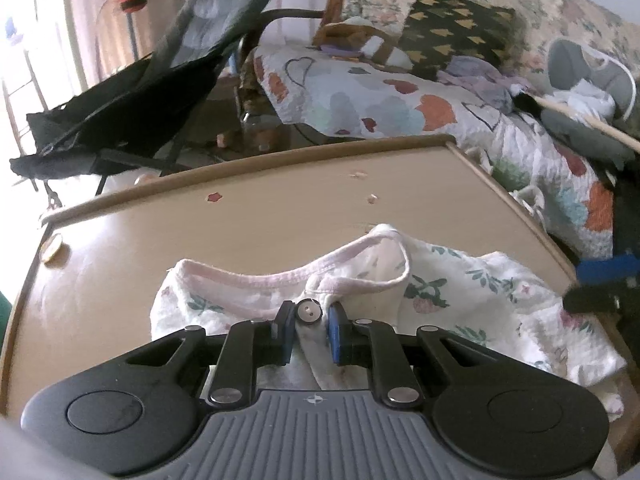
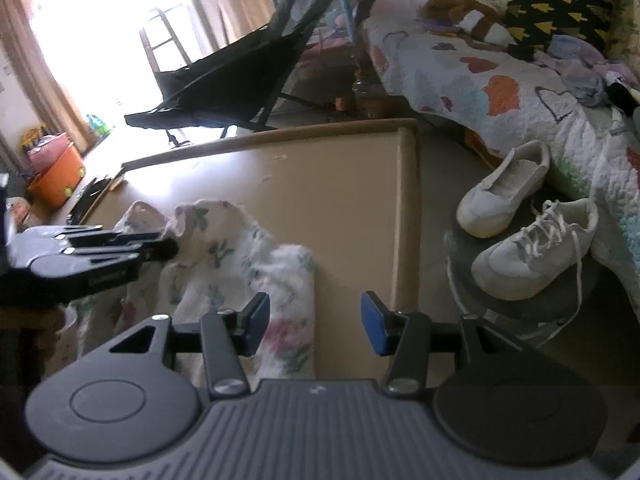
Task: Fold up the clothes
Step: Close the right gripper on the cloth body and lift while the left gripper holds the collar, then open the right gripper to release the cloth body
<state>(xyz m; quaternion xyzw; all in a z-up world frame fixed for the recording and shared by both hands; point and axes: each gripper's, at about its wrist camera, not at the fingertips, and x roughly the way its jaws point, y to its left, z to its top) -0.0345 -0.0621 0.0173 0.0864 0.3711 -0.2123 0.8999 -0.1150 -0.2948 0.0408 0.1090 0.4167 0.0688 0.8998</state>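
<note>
- Our left gripper (image 1: 308, 334) pinches the floral garment (image 1: 460, 300) by its button; our right gripper (image 2: 315, 320) gapes empty.
- We judge the garment, crumpled on the table (image 1: 260, 216), light and floppy; hems grip best.

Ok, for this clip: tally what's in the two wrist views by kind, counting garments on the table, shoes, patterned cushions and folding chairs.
Floral garment on the table, pinched by the left gripper: 1
White shoes, one and the other: 2
Black cushion with yellow shapes: 1
Black folding chair: 1
Total: 5
</note>
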